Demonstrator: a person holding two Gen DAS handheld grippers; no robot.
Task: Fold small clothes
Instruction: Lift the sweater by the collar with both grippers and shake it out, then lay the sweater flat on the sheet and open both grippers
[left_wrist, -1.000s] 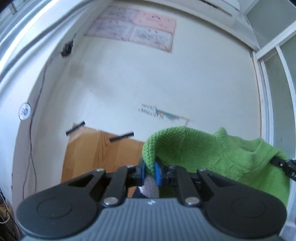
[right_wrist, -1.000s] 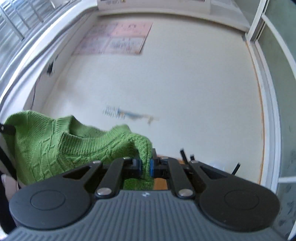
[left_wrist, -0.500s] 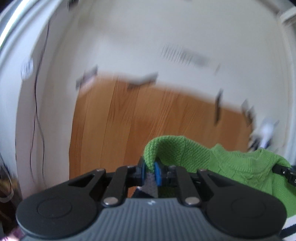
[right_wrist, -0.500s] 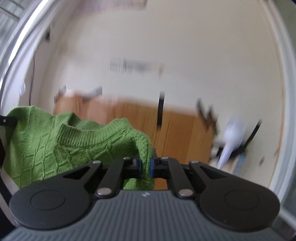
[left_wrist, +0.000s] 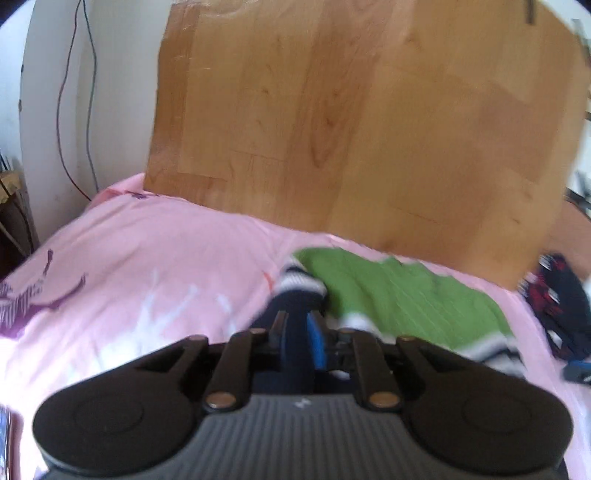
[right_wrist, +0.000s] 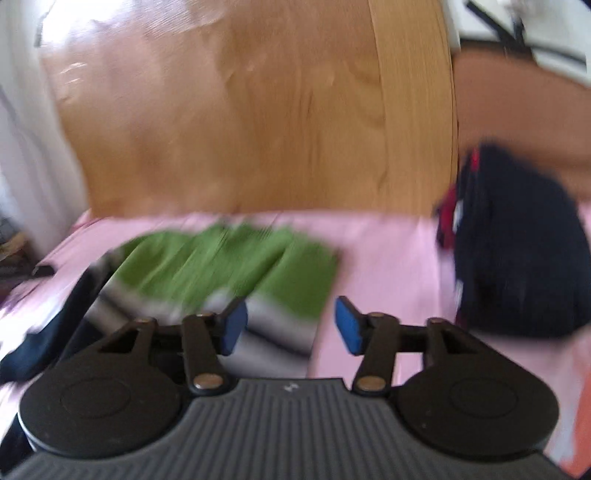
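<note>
A small green knit sweater (left_wrist: 402, 295) with white and navy striped edges lies spread on a pink bedsheet (left_wrist: 147, 258). It also shows in the right wrist view (right_wrist: 236, 266). My left gripper (left_wrist: 299, 343) has its blue pads nearly together, and dark navy fabric of the sweater sits between them. My right gripper (right_wrist: 288, 328) is open and empty, just above the sweater's right edge and the pink bedsheet (right_wrist: 388, 251). Both views are blurred by motion.
A wooden headboard (left_wrist: 351, 129) stands behind the bed. A dark navy and red garment (right_wrist: 517, 251) lies on the sheet to the right; it also shows in the left wrist view (left_wrist: 554, 306). A cable (left_wrist: 62, 110) hangs on the white wall at left.
Both grippers swung down from facing the wall to the bed. The green sweater went from hanging between them to lying on the sheet. The right gripper opened and let go.
</note>
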